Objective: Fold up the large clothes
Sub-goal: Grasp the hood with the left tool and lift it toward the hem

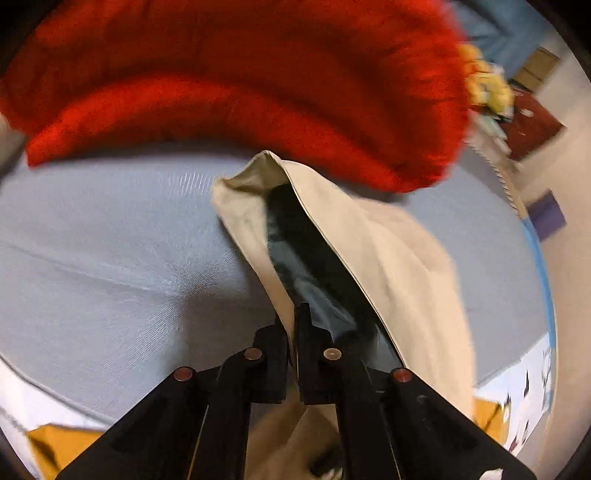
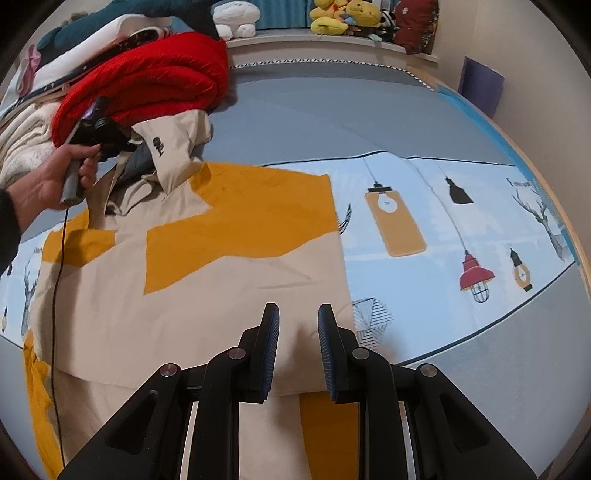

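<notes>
A large beige and mustard-yellow jacket (image 2: 203,295) lies spread flat on the bed. Its upper part (image 2: 166,147), with a small black emblem and dark lining, is lifted off the bed. My left gripper (image 1: 293,314) is shut on a beige edge of the jacket (image 1: 388,240), and the dark lining shows just beyond the fingers. In the right wrist view a hand (image 2: 48,184) holds that gripper (image 2: 110,140) by the lifted part. My right gripper (image 2: 297,317) hovers over the jacket's lower right part, jaws parted with nothing pinched between them.
A folded red blanket (image 1: 258,92) (image 2: 147,81) sits on the grey-blue sheet (image 2: 369,129) close behind the left gripper, with white fluffy cloth (image 2: 22,155) beside it. A lamp-print quilt (image 2: 443,221) lies under the jacket. Plush toys (image 2: 343,16) line the headboard ledge.
</notes>
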Tool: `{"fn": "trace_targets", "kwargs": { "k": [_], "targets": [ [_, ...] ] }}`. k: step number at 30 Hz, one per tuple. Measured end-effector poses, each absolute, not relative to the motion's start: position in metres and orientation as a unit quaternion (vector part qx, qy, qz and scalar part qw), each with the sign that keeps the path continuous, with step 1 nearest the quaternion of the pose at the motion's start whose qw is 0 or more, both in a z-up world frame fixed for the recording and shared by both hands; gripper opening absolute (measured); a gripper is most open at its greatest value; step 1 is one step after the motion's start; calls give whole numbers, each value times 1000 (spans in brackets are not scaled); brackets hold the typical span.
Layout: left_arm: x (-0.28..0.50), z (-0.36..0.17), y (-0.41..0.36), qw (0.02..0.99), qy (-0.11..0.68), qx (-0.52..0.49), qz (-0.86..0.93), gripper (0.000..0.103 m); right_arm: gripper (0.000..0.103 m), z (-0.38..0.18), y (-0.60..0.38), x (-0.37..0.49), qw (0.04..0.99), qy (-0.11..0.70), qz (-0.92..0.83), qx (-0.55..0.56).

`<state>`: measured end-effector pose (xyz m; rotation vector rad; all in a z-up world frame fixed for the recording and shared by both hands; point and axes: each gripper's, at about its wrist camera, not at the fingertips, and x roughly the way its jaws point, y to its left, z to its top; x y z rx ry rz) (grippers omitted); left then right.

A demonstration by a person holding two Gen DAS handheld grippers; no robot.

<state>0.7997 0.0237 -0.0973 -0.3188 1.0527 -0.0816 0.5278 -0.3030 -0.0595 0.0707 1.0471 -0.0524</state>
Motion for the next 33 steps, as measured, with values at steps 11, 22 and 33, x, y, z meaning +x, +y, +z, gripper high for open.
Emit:
{"fn": "trace_targets", "kwargs": {
  "k": [11, 22, 33],
  "targets": [
    [495, 6, -65, 921, 324, 122, -181, 1, 23, -1, -314, 515, 891, 444, -3, 89],
    [379, -21, 7, 869, 475, -126, -52, 19, 36, 19, -307, 501, 894, 425, 33, 140],
    [437, -69, -23, 857, 501, -99, -62, 48, 38, -7, -279, 511, 855, 457, 136, 206]
  ]
}}
